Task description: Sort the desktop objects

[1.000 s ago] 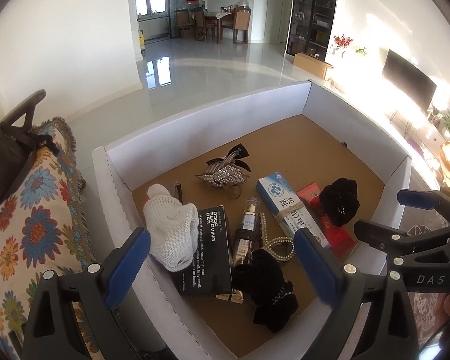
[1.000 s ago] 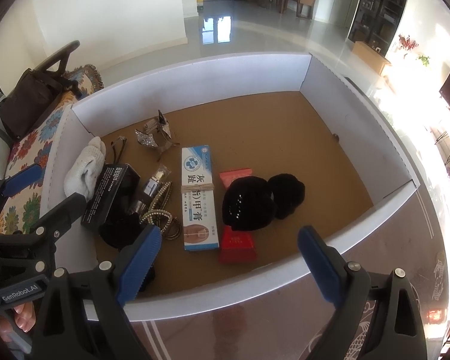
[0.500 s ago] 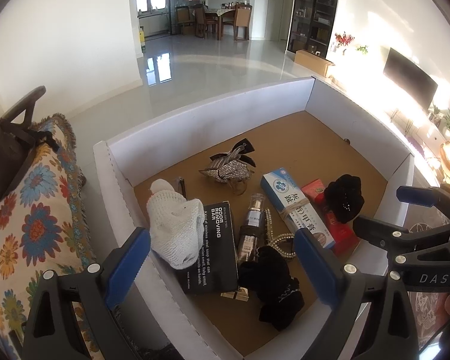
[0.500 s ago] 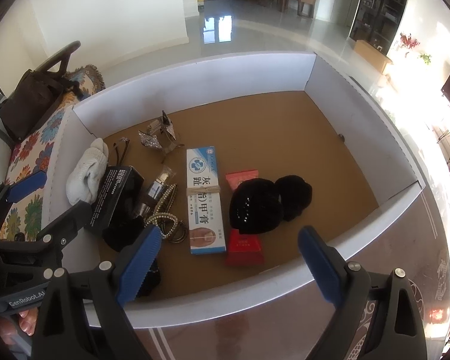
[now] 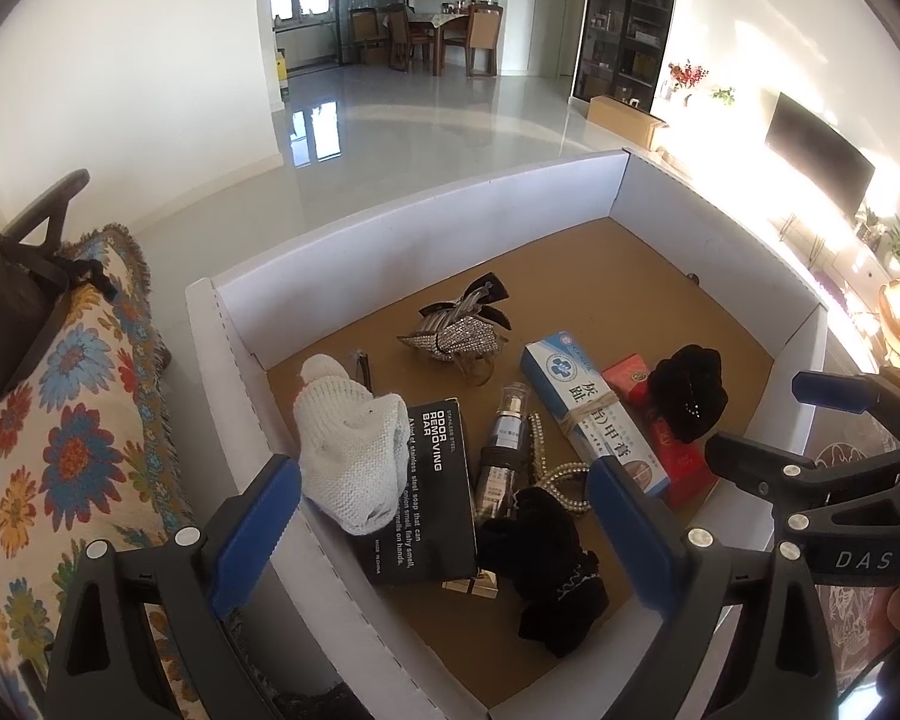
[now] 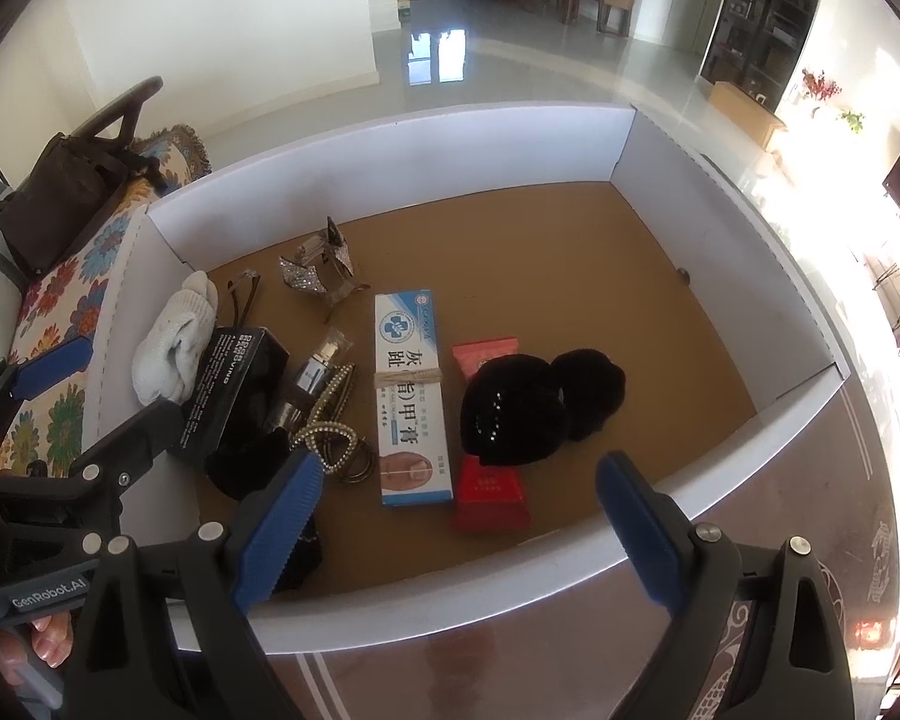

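Toothpaste box (image 6: 413, 393) sits slightly lower in view than before; both grippers' fingers gape wide, empty.

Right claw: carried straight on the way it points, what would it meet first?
Probably the red box under the black hair scrunchie, past the tray's near wall; depth is uncertain. The right claw is open and empty.

Floral blanket (image 5: 60, 450) down the left edge, dark handbag (image 5: 6, 312) on it, TV (image 5: 819, 150) upper right, dining table (image 5: 444, 21) top center.

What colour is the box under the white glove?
Black with white lettering, clearest in the left wrist view.
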Tool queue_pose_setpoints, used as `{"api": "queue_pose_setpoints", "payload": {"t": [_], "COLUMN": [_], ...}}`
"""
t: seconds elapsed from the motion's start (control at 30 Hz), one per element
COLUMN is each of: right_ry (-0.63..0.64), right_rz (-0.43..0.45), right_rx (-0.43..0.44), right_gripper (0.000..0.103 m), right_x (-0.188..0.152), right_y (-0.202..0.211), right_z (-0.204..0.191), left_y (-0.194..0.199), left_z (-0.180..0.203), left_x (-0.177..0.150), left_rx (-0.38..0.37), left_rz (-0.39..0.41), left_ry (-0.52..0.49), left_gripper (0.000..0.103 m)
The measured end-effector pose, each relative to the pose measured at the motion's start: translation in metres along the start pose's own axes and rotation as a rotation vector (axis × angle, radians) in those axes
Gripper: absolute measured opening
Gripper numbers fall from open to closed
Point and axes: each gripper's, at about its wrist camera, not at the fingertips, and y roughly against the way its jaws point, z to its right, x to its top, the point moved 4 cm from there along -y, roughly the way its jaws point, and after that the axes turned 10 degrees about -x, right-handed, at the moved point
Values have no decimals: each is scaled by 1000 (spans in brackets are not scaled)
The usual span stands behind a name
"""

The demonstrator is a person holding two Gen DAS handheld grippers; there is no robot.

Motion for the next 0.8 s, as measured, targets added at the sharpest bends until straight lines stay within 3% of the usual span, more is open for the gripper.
{"api": "queue_pose_setpoints", "payload": {"t": [0.53,0.6,0.7,0.8], "right_ry": [6,7,9,9], "right_rz": [-4,-4,-8,-8], "right_rx": [6,4,2,0], "right_gripper": [93,93,93,93], "right_x": [-2,-2,-1,-1], "right_y": [-2,-2,-3,-3], "right_z": [-3,-3,-4,-5], "left_y": [-1,3,13,15], "left_z": [-1,-3,-4,-1], "left_x": [1,3,7,10], "left_rx": [-36,-50,-7,-16], "left_rz": [-7,20,83,82], "left_ry": [23,45,72,81], "left_gripper": [97,100,103,103]}}
